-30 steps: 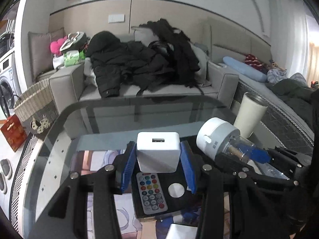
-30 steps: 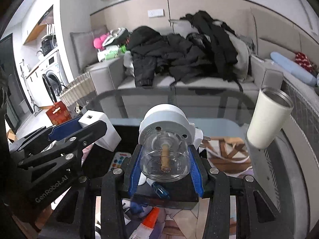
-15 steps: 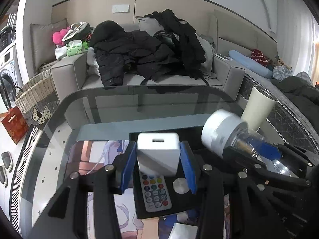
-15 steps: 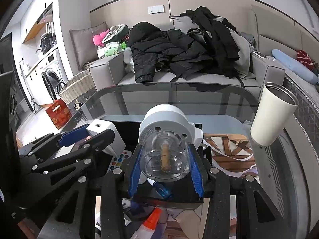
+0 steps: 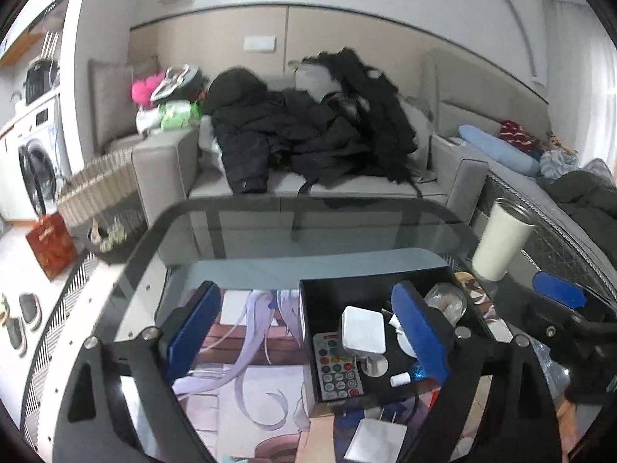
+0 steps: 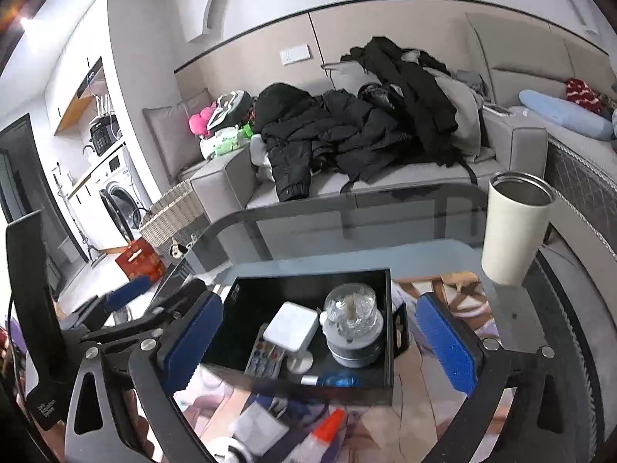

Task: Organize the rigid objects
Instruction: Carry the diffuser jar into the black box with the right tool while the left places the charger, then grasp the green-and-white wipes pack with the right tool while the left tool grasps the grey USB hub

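A black tray (image 5: 305, 310) (image 6: 310, 276) sits on the glass table. In it lie a white charger cube (image 5: 363, 332) (image 6: 291, 326), a clear-domed gadget on a white base (image 6: 350, 326) (image 5: 443, 301) and a remote with coloured buttons (image 5: 338, 368) (image 6: 265, 355). My left gripper (image 5: 308, 320) hovers over the tray's left side, its jaws opening, with nothing pressed between the blue pads. My right gripper (image 6: 320, 339) hangs above the tray with its jaws opening wide. The charger and the domed gadget rest below it, untouched.
A white tumbler (image 5: 501, 245) (image 6: 515, 227) stands on the table to the right of the tray. A glue bottle with an orange cap (image 6: 321, 436) and a white adapter (image 5: 376, 440) lie near me on the printed mat. A sofa piled with black coats (image 5: 308, 142) is beyond.
Both grippers went from shut to wide open. The left let go of the charger and the right let go of the domed gadget; both now sit in the tray. Both grippers drew back and up.
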The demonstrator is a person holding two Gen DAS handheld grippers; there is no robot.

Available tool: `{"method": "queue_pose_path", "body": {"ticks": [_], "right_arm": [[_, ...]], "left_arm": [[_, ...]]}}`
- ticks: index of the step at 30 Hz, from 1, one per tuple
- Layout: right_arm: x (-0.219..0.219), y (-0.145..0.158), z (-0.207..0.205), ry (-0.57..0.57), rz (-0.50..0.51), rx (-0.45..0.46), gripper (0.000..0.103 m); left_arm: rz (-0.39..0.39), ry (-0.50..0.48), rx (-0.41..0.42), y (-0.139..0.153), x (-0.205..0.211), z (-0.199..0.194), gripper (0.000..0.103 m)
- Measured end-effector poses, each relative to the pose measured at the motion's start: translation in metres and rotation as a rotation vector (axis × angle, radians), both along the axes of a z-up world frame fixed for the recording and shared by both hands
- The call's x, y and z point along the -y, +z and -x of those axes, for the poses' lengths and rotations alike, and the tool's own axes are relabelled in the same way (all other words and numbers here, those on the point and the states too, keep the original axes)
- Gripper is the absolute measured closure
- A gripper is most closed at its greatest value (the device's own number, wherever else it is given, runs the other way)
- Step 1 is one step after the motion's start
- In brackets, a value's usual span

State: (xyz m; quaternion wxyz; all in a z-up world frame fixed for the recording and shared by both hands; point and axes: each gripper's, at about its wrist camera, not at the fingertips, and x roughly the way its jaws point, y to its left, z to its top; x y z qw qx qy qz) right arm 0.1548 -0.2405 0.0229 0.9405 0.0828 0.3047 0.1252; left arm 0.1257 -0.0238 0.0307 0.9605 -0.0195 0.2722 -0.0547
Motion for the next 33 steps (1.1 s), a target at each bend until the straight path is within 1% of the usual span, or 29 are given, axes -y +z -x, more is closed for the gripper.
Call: {"method": "queue_pose_path", "body": {"ticks": [2,3,6,9,10,12,14,16,18,20,22,24,26,27,28,30,31,33], "right_arm": [[0.001,0.003,0.007,0.010,-0.011,-0.009,0.001],[0.000,0.003,0.012,0.009,-0.002,-0.020,0.001],[-0.002,0.004,0.024,0.022,0.009,-0.038,0.001],[-0.003,-0.001,0.040,0.035,0.018,-0.065,0.001],[-0.004,-0.003,0.043,0.036,0.020,-0.071,0.001],[-0.006,-0.012,0.052,0.037,0.043,-0.105,0.001],[-0.008,-0.024,0.061,0.035,0.048,-0.148,0.001],[-0.013,-0.040,0.069,0.040,0.058,-0.212,0.001],[-0.021,-0.057,0.077,0.059,0.073,-0.273,0.001],[-0.031,-0.075,0.086,0.083,0.107,-0.314,0.001],[-0.042,-0.091,0.094,0.112,0.146,-0.344,0.001],[-0.051,-0.105,0.099,0.143,0.179,-0.368,0.001],[-0.057,-0.120,0.103,0.163,0.213,-0.393,0.001],[-0.059,-0.125,0.104,0.169,0.231,-0.394,0.001],[-0.062,-0.125,0.107,0.177,0.257,-0.367,0.001],[-0.062,-0.129,0.109,0.188,0.294,-0.357,0.001],[-0.058,-0.132,0.109,0.179,0.305,-0.365,0.001],[-0.049,-0.134,0.104,0.153,0.333,-0.352,0.002]], "left_arm": [[-0.003,-0.009,0.019,0.007,-0.003,0.012,0.009],[-0.004,-0.023,0.021,0.010,-0.005,0.019,0.005],[0.004,-0.042,0.005,0.013,-0.009,0.035,0.004],[0.030,-0.062,-0.003,0.007,-0.013,0.053,0.003],[0.020,-0.054,-0.017,0.003,-0.012,0.058,0.003],[-0.020,-0.036,-0.073,-0.008,-0.010,0.063,0.003],[-0.029,-0.043,-0.120,-0.020,-0.012,0.067,0.003],[-0.068,-0.025,-0.191,-0.038,-0.013,0.069,0.003],[-0.079,-0.032,-0.258,-0.057,-0.018,0.072,0.004],[-0.117,-0.012,-0.285,-0.071,-0.021,0.076,0.004],[-0.134,0.000,-0.292,-0.079,-0.026,0.081,0.004],[-0.117,-0.004,-0.296,-0.083,-0.031,0.085,0.004],[-0.119,-0.013,-0.298,-0.083,-0.030,0.088,0.004],[-0.122,-0.022,-0.299,-0.083,-0.028,0.089,0.004],[-0.124,-0.035,-0.297,-0.082,-0.025,0.090,0.004],[-0.125,-0.058,-0.292,-0.081,-0.018,0.093,0.004],[-0.134,-0.080,-0.289,-0.081,-0.011,0.094,0.004],[-0.151,-0.110,-0.290,-0.082,-0.001,0.095,0.003]]}}
